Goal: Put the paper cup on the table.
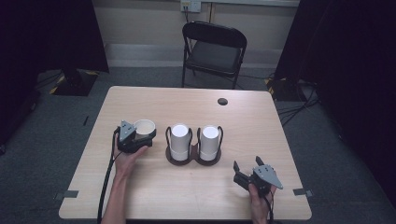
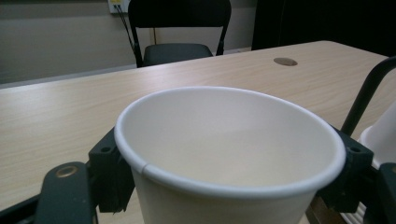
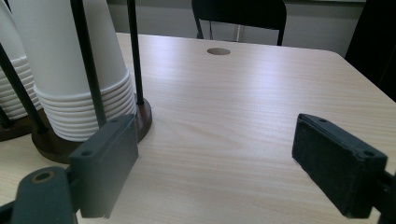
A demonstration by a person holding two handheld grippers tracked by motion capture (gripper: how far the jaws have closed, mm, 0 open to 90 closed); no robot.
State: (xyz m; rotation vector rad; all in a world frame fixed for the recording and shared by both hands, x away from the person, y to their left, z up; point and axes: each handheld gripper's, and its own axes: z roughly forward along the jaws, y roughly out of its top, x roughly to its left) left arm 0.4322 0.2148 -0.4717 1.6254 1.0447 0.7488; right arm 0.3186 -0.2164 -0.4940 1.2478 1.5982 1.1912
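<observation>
Left tongs [image 1: 144,135] clamp an upright paper cup [image 1: 144,126], seemingly empty; right tongs [image 1: 246,169] gape wide, holding nothing.

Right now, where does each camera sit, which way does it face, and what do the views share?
High view: above the near edge of the table, looking forward and down; both forearms, left tongs and right tongs show.
Left gripper view: on the left tongs, facing the chair; jaws clamp an upright cup.
Right gripper view: on the right tongs, low, facing the far edge; jaws apart.
Shared: chair, table hole, cup stacks.
</observation>
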